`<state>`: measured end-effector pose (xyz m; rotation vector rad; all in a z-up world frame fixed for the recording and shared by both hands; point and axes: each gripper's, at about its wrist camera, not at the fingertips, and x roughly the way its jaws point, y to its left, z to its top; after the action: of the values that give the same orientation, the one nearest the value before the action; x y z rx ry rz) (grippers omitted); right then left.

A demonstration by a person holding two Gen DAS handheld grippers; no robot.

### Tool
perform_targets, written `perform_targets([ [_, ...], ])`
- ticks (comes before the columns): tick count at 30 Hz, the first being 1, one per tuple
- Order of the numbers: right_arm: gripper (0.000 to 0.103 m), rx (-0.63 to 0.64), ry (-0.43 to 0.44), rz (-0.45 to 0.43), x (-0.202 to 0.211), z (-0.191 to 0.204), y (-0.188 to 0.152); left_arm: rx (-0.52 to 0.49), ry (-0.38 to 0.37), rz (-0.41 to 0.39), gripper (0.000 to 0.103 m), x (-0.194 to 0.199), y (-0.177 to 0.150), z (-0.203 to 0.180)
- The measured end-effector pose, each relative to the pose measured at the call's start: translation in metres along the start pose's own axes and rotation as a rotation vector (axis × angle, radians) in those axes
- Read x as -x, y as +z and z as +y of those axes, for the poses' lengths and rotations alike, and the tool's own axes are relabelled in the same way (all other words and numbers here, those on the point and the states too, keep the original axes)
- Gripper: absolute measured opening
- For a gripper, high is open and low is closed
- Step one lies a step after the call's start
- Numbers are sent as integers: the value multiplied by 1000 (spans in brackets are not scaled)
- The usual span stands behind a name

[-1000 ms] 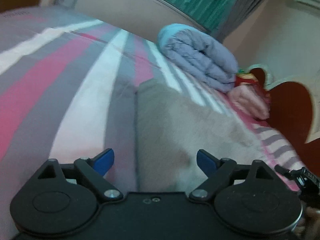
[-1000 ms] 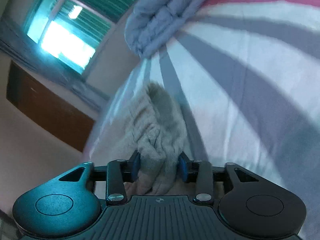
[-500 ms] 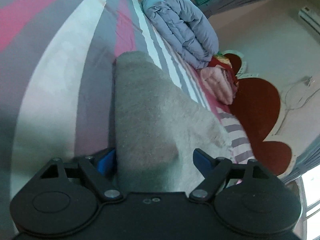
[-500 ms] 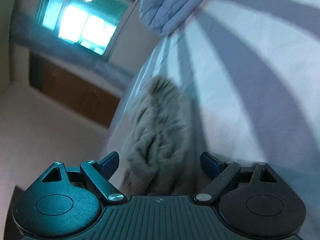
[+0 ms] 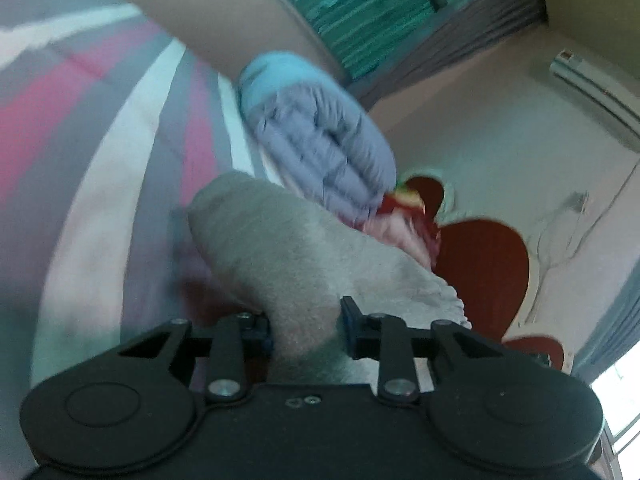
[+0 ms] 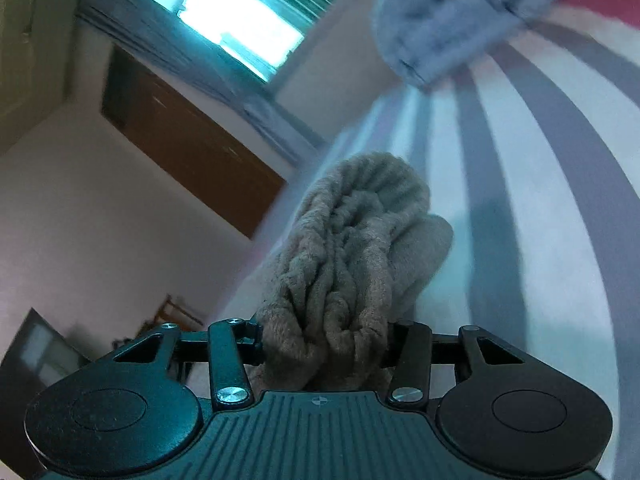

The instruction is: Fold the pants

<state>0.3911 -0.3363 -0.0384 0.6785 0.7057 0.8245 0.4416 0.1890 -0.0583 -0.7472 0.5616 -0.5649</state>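
Observation:
The beige fleece pants [image 5: 304, 256] lie on a striped pink, grey and white bedsheet [image 5: 100, 152]. My left gripper [image 5: 306, 330] is shut on a fold of the pants and holds it raised off the sheet. In the right wrist view the pants [image 6: 352, 248] bunch into thick wrinkled folds, and my right gripper [image 6: 324, 344] is shut on that bunch above the sheet [image 6: 540, 220]. Both views are blurred by motion.
A rolled lilac-blue quilt [image 5: 320, 136] lies at the far side of the bed, also in the right wrist view [image 6: 452, 24]. A pink folded cloth [image 5: 400, 228] and a red heart-shaped headboard [image 5: 484, 264] are beside it. A brown cabinet [image 6: 188, 148] stands by the wall.
Both grippers were open half a second ago and have closed on the pants. Both have lifted the cloth, and the views have tilted up.

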Motion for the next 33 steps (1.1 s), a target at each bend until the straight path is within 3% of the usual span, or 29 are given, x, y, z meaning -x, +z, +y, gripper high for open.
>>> perform_targets([
  [3,47,31,11,-24,-36,2,31,-5,39,-18,21,-18,30,19],
  [4,47,18,6,-23,-57,-2,41,-12,77,-10,26,-30,36,25],
  [6,57,6,-39,-15,-88,-20,51,-29,257,3,47,-49,39,44],
  [7,65,-36,-98,-8,-107,-34,55,-29,396,4,82,-56,36,53],
  [8,88,-90,-169,6,-119,-49,53,-41,432,-12,89,-56,31,59],
  [9,90,-131,-259,43,-131,-63,48,-62,394,-30,90,-54,26,62],
  [10,91,-103,-269,50,-137,-71,39,-91,382,-37,90,-51,21,62],
  [13,94,-30,-215,-29,-123,-70,20,-118,381,-64,91,-31,6,60],
  [16,97,-91,-137,-105,-85,-75,4,-147,407,-92,97,12,-23,55],
  [19,99,-41,-149,-99,-50,-70,-21,-153,461,-124,97,59,-63,38],
  [24,101,66,-280,-86,4,-29,-92,-115,531,-152,97,123,-115,5],
  [27,102,-9,-344,-97,31,-13,-127,-136,607,-114,97,134,-135,-14],
  [30,103,-3,-453,-38,48,16,-150,-200,680,-55,96,142,-149,-48],
  [31,103,42,-495,-22,53,33,-157,-219,664,-66,96,150,-157,-64],
  [33,103,156,-497,-56,71,69,-175,-259,611,-104,97,170,-180,-95],
])
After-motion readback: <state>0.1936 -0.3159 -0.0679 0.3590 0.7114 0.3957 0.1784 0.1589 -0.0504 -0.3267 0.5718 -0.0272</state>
